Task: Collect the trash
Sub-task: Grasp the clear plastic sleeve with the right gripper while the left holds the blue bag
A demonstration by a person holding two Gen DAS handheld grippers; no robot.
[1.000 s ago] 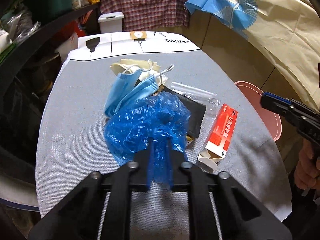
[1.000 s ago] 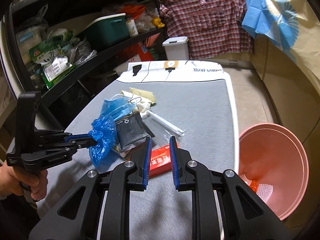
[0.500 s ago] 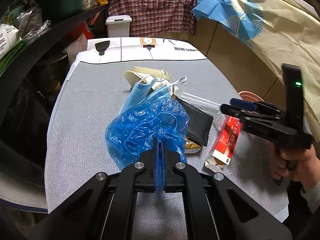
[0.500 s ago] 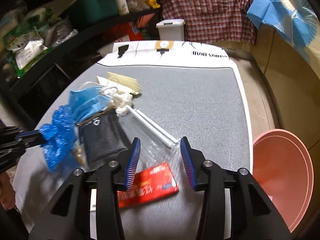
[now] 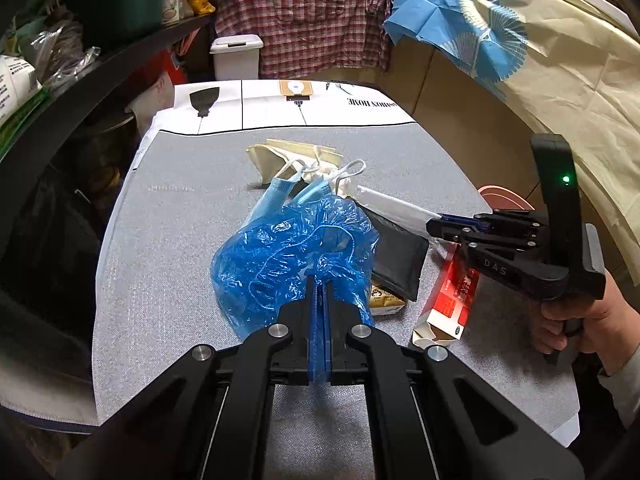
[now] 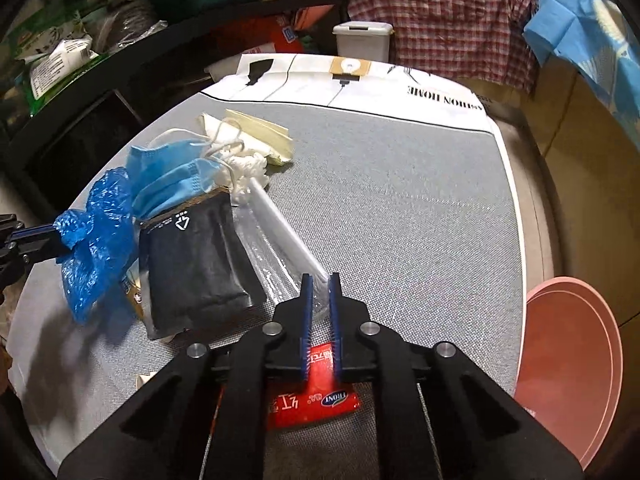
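Grey woven cloth covers the table [image 5: 168, 240], with dark shelving along its left side and a plaid shirt [image 5: 304, 12] hanging behind the far end. At the left, the left gripper [image 5: 319, 280] has its jaws pressed together on a fold of the crumpled blue plastic bag [image 5: 288, 248], which bunches up just ahead of the blue pads. Behind the bag lie blue face masks [image 6: 176, 176] with white ear loops, and beyond them a cream paper bag [image 6: 260, 128] and a wad of white tissue [image 6: 248, 168]. Just right of the blue bag sits a black pouch [image 6: 192, 256], lying flat, with a small printed wrapper [image 5: 384, 300] poking out from under its near edge. Further right, a clear plastic sleeve with a white tube [image 6: 280, 228] inside it runs slantwise across the cloth. The right gripper [image 6: 320, 280] has that sleeve's near end between its pads; its jaws are closing, now nearly together with only a narrow gap, and the crinkled film fills that gap. Under this gripper lies a red carton [image 6: 312, 404], one end torn open. Off the table's right edge stands a pink bin [image 6: 572, 360]. A person's hand [image 5: 580, 320] holds the right gripper's handle.
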